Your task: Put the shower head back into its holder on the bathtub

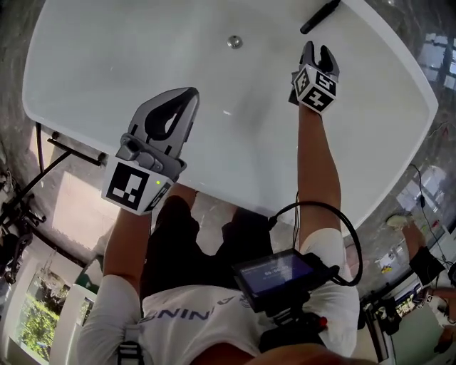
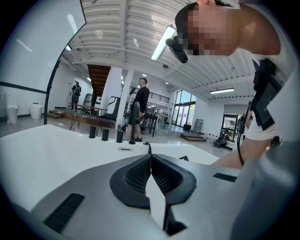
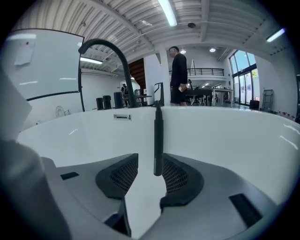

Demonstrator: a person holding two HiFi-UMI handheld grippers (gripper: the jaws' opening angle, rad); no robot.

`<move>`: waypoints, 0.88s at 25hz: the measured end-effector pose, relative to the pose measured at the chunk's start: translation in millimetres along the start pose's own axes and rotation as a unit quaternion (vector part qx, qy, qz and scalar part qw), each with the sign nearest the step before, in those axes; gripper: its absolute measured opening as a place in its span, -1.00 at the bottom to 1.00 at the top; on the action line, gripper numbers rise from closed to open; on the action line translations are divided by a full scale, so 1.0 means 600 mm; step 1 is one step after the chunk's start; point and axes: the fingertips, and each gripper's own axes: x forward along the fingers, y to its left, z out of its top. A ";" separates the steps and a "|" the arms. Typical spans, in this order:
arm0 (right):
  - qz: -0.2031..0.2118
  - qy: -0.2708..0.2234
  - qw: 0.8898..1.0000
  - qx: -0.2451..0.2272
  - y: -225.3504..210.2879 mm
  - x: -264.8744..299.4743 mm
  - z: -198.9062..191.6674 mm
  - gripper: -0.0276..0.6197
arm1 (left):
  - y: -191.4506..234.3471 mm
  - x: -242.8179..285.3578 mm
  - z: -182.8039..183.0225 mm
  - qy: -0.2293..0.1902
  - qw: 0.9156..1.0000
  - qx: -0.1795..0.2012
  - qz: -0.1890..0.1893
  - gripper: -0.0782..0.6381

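The left gripper (image 1: 187,100) hangs over the near left part of the white bathtub (image 1: 85,64). Its fingers (image 2: 140,171) are closed on each other and hold nothing. Farther in, near the middle of the tub floor, sits the round metal drain (image 1: 234,41). The right gripper (image 1: 318,51) reaches into the far right part of the tub with its fingers (image 3: 123,176) apart and empty.

Just beyond it, the black shower head (image 1: 319,16) lies slanted at the far rim. In the right gripper view the shower head (image 3: 158,136) lines up with the gap between the fingers, and neither finger presses on it. Whether it sits in a holder cannot be told. A curved black faucet (image 3: 105,47) rises at the far left rim.
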 end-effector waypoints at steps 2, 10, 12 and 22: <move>0.004 0.010 1.000 -0.011 -0.010 0.039 -0.027 -0.44 | 0.004 0.022 -0.024 -0.001 1.000 -0.004 -0.001 -0.73; -0.021 0.036 0.999 0.002 -0.042 0.192 -0.138 -0.29 | 0.046 0.076 -0.115 -0.004 1.000 0.012 0.009 -0.73; -0.030 0.045 0.999 0.007 -0.043 0.207 -0.157 -0.29 | 0.059 0.077 -0.129 -0.006 1.000 0.010 0.015 -0.73; -0.043 0.059 0.997 0.004 -0.074 0.263 -0.187 -0.30 | 0.080 0.114 -0.157 0.007 1.000 -0.010 0.018 -0.73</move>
